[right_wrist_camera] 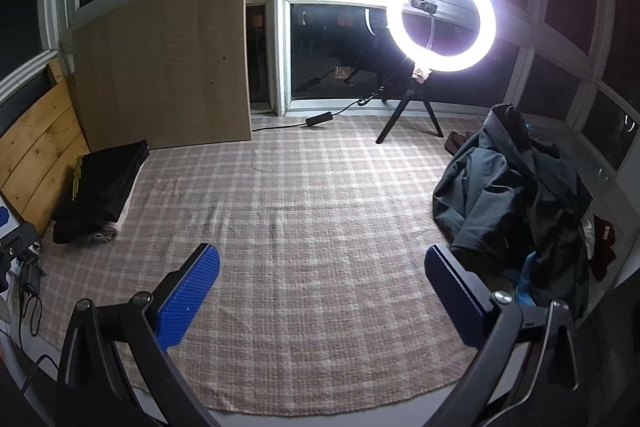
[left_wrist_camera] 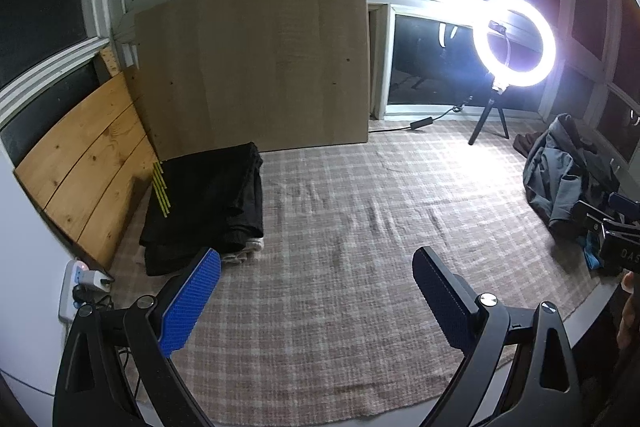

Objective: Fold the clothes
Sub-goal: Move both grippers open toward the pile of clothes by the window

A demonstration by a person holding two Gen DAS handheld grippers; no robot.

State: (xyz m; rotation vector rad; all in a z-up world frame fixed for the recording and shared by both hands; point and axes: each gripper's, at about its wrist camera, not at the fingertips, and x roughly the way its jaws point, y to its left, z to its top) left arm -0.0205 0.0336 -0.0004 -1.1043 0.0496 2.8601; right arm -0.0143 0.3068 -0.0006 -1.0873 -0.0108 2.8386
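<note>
Both grippers hover above the checked cloth [left_wrist_camera: 340, 227], tilted down toward it. Left gripper [left_wrist_camera: 316, 283]: jaws spread wide, holding nothing. Right gripper [right_wrist_camera: 322, 277]: same, wide and empty. Heap of unfolded clothes [right_wrist_camera: 516, 195] lies just beyond the right gripper's right finger. Folded black stack [left_wrist_camera: 208, 203] sits far left by the boards. Bare cloth between them.

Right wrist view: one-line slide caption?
Open right gripper above checked cloth, folded stack left, unfolded pile right.
</note>
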